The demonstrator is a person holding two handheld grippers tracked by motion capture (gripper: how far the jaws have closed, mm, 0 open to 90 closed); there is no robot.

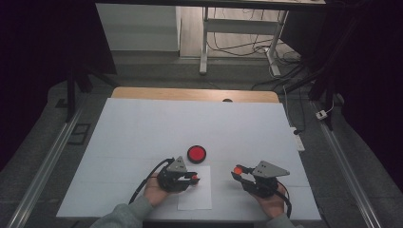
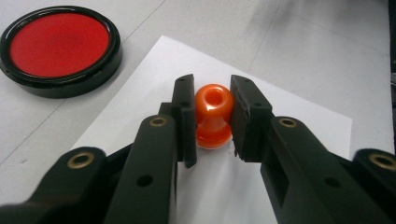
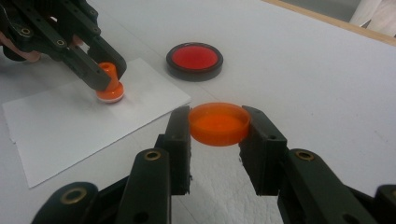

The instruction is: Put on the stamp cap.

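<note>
A small orange stamp (image 2: 213, 116) with a knob handle stands upright with its base on a white paper sheet (image 2: 289, 121). My left gripper (image 2: 212, 93) is shut on its handle. In the high view the left gripper (image 1: 194, 178) sits over the sheet (image 1: 195, 197), just below a round red ink pad (image 1: 196, 153) in a black case. My right gripper (image 3: 218, 119) is shut on a shallow orange cap (image 3: 218, 125), held a little above the table to the right of the sheet. The right gripper view also shows the stamp (image 3: 110, 87) and the ink pad (image 3: 194, 58).
A white board (image 1: 142, 133) covers the table, with a wooden edge (image 1: 190, 93) at the far side. Beyond it are desk legs (image 1: 204, 47) and loose cables (image 1: 285, 80) on the floor. Metal rails (image 1: 43, 166) run along both sides.
</note>
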